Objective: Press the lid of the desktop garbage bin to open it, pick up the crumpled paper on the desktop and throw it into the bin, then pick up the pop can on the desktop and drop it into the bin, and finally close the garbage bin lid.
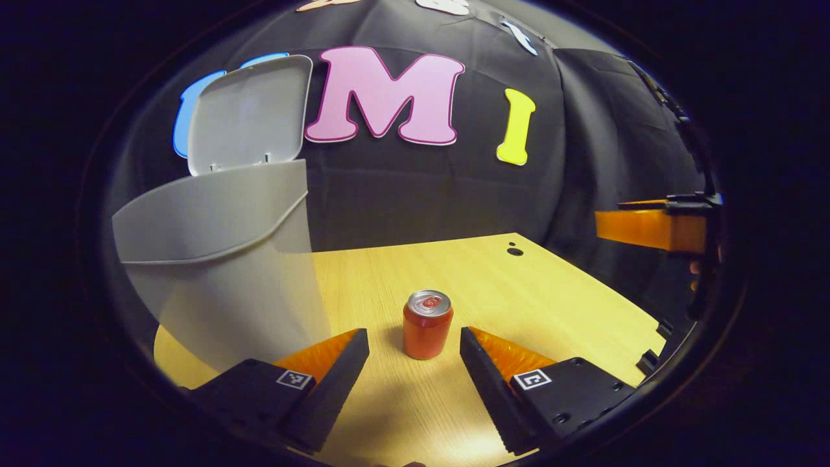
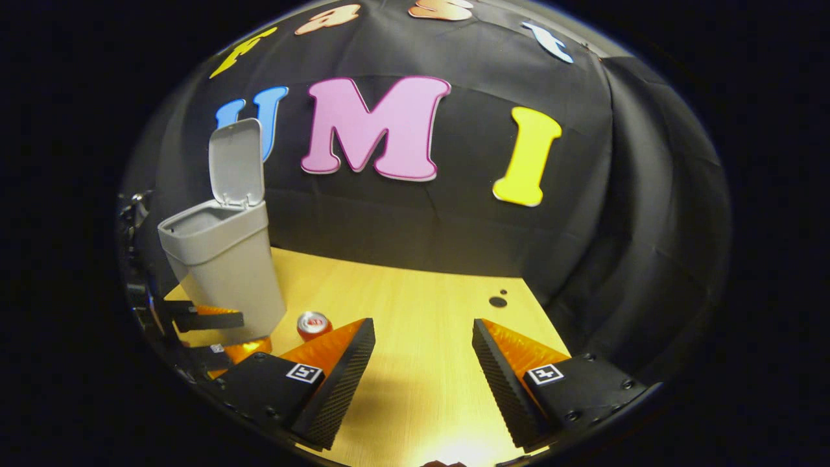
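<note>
Can lined up for the left gripper, bin lid standing open.

At the left of the left gripper view stood the grey bin (image 1: 220, 259), its lid (image 1: 249, 113) tipped up and back. Just right of it, upright on the table (image 1: 551, 298), was the pop can (image 1: 427, 324), close ahead of the left gripper (image 1: 415, 353), whose fingers were spread wide and held nothing; the can sat in line with the gap, not yet between them. In the right gripper view the right gripper (image 2: 423, 353) hung over bare table farther right, fingers wide apart and empty. No crumpled paper was visible on the table, so it was probably already binned. The can looked light, thin-walled and smooth, likely to dent or slip; a gentle mid-body squeeze across its sides seemed best.
</note>
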The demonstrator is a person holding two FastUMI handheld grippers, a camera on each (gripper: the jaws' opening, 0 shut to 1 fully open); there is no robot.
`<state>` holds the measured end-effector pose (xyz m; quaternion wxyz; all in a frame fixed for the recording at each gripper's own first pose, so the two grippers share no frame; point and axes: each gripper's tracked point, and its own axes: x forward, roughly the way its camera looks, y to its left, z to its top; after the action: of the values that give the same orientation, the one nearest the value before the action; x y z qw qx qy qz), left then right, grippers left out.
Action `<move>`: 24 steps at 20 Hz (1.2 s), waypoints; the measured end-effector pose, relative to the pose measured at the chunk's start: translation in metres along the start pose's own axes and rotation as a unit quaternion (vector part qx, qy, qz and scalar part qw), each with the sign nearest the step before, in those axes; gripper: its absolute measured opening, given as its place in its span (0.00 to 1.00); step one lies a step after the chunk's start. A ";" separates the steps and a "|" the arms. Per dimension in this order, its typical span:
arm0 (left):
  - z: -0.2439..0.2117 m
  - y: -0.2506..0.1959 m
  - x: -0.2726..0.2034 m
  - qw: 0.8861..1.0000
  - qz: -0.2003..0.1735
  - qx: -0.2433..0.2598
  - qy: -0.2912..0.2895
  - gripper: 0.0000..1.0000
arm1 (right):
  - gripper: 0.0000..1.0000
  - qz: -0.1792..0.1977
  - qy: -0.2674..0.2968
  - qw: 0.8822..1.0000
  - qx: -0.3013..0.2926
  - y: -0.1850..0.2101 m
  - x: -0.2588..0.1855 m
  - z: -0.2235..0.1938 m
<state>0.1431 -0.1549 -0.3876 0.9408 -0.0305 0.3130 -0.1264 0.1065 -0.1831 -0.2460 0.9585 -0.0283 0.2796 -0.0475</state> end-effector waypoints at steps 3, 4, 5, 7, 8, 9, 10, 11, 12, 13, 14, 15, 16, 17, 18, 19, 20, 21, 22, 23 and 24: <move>-0.012 -0.008 0.037 1.000 -0.002 0.010 0.011 0.97 | 0.98 -0.003 0.024 1.000 0.014 -0.006 -0.002 -0.036; -0.018 -0.012 0.046 1.000 -0.004 0.013 0.015 0.97 | 0.98 0.000 0.028 0.999 0.015 -0.005 -0.002 -0.045; -0.021 -0.014 0.055 1.000 -0.005 0.015 0.016 0.97 | 0.98 0.000 0.033 0.999 0.011 -0.004 0.001 -0.055; -0.027 -0.016 0.070 1.000 -0.004 0.017 0.018 0.97 | 0.98 0.004 0.040 0.999 0.004 0.003 0.002 -0.073; -0.030 -0.014 0.076 1.000 0.001 0.018 0.019 0.97 | 0.98 0.010 0.046 0.999 0.003 0.008 0.001 -0.081; -0.030 -0.014 0.083 1.000 0.002 0.016 0.019 0.97 | 0.98 0.016 0.052 0.999 0.004 0.013 0.001 -0.089; -0.032 -0.014 0.089 1.000 0.002 0.016 0.018 0.97 | 0.98 0.019 0.058 0.998 0.004 0.015 -0.002 -0.098; -0.032 -0.013 0.094 1.000 0.004 0.020 0.017 0.97 | 0.98 0.020 0.063 0.998 0.005 0.016 -0.002 -0.106; -0.033 -0.012 0.100 1.000 0.006 0.023 0.016 0.97 | 0.98 0.017 0.065 0.998 0.009 0.015 -0.001 -0.111; -0.034 -0.012 0.104 1.000 0.007 0.025 0.016 0.97 | 0.99 0.015 0.067 0.997 0.016 0.015 -0.001 -0.113; -0.036 -0.012 0.108 1.000 0.006 0.024 0.017 0.97 | 0.98 0.015 0.068 0.997 0.028 0.015 0.001 -0.115; -0.037 -0.013 0.111 1.000 0.006 0.023 0.019 0.97 | 0.98 0.015 0.068 0.997 0.039 0.015 0.002 -0.114; -0.038 -0.014 0.114 1.000 0.003 0.021 0.021 0.97 | 0.98 0.012 0.068 0.997 0.047 0.014 0.002 -0.114; -0.040 -0.015 0.116 1.000 0.000 0.020 0.022 0.97 | 0.98 0.009 0.067 0.996 0.050 0.012 0.004 -0.113; -0.042 -0.016 0.117 1.000 0.001 0.019 0.023 0.97 | 0.99 0.006 0.065 0.997 0.052 0.009 0.003 -0.112; -0.042 -0.015 0.118 1.000 0.003 0.017 0.023 0.97 | 0.98 0.002 0.064 0.997 0.052 0.005 0.003 -0.111; -0.041 -0.014 0.119 1.000 0.005 0.014 0.022 0.97 | 0.98 0.000 0.063 0.997 0.053 0.003 0.004 -0.110; -0.041 -0.014 0.119 1.000 0.006 0.011 0.023 0.94 | 0.98 -0.002 0.063 0.997 0.055 0.001 0.004 -0.108; -0.042 -0.014 0.120 1.000 0.005 0.011 0.024 0.90 | 0.99 -0.005 0.063 0.996 0.058 0.000 0.004 -0.107; -0.041 -0.014 0.120 1.000 0.003 0.011 0.025 0.90 | 0.98 -0.007 0.063 0.996 0.061 -0.001 0.003 -0.107; -0.041 -0.014 0.120 1.000 0.004 0.011 0.026 0.90 | 0.98 -0.010 0.061 0.996 0.062 -0.002 0.002 -0.105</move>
<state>0.2085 -0.1982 -0.4880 0.9333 -0.0154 0.3358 -0.1266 0.0519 -0.1880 -0.3354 0.9390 0.0317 0.3337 -0.0765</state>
